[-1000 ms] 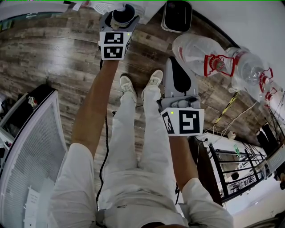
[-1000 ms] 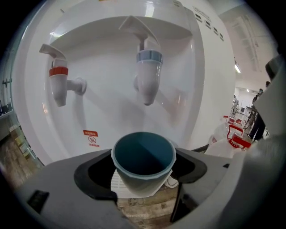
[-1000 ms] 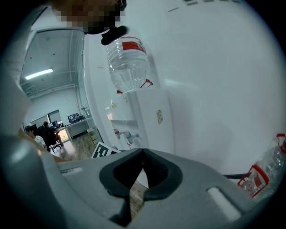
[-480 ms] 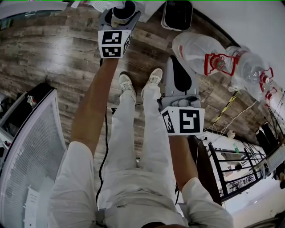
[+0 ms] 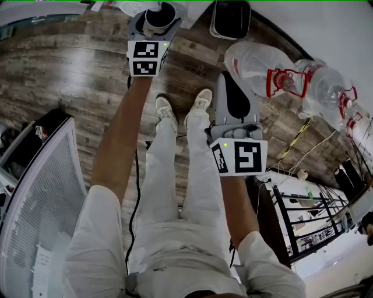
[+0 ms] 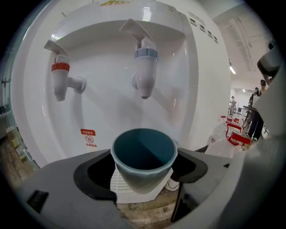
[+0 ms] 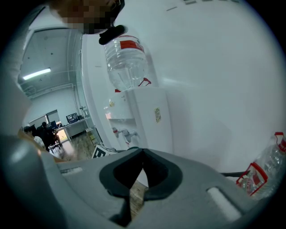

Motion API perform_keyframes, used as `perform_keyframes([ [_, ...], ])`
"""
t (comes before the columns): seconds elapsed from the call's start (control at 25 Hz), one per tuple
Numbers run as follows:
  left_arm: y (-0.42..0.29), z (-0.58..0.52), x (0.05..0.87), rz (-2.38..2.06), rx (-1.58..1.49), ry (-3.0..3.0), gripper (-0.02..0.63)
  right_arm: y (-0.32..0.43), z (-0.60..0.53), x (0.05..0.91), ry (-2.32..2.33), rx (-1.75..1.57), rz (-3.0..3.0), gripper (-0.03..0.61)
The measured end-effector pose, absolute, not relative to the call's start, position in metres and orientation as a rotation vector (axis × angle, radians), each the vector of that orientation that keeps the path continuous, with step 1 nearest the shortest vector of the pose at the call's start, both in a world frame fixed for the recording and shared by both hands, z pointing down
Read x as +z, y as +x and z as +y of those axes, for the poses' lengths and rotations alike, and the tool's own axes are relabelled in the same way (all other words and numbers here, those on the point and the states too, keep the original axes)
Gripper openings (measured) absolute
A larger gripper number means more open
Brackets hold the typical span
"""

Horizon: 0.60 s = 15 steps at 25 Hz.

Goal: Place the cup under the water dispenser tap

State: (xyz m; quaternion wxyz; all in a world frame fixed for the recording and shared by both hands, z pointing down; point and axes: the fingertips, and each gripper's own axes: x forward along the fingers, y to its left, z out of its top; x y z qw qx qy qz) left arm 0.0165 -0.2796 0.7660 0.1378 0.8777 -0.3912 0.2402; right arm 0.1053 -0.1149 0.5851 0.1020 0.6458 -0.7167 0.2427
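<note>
A blue cup (image 6: 143, 156) sits upright between the jaws of my left gripper (image 6: 144, 154), whose pads touch its sides while the jaws are opening slightly. The cup hangs just above the white drip tray (image 6: 123, 190) of the water dispenser (image 6: 107, 112), directly below the blue tap (image 6: 144, 74). The red tap (image 6: 60, 80) is to the left. In the head view the left gripper (image 5: 158, 17) reaches far forward with the cup (image 5: 161, 13) at the dispenser. My right gripper (image 5: 232, 87) hangs back over the floor, shut with nothing in it.
Large spare water bottles (image 5: 274, 73) with red handles lie on the floor at the right. A black bin (image 5: 232, 20) stands by the wall. A white cabinet (image 5: 41, 192) is at my left and a metal rack (image 5: 303, 224) at my right.
The left gripper with the cup has edged slightly forward toward the dispenser. The right gripper has stayed still.
</note>
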Motion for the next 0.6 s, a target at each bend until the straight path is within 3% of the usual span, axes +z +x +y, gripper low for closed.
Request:
perform_keyframes([
  [0.28,0.013,-0.276,0.768,-1.129,0.69,2.501,0.445,0.103,-0.113,0.583,1.901,0.716,-2.12,-0.002],
  [0.6,0.012,-0.268,0.75,-1.126,0.674,2.503,0.451,0.103,-0.111,0.57,1.923,0.703,-2.121,-0.001],
])
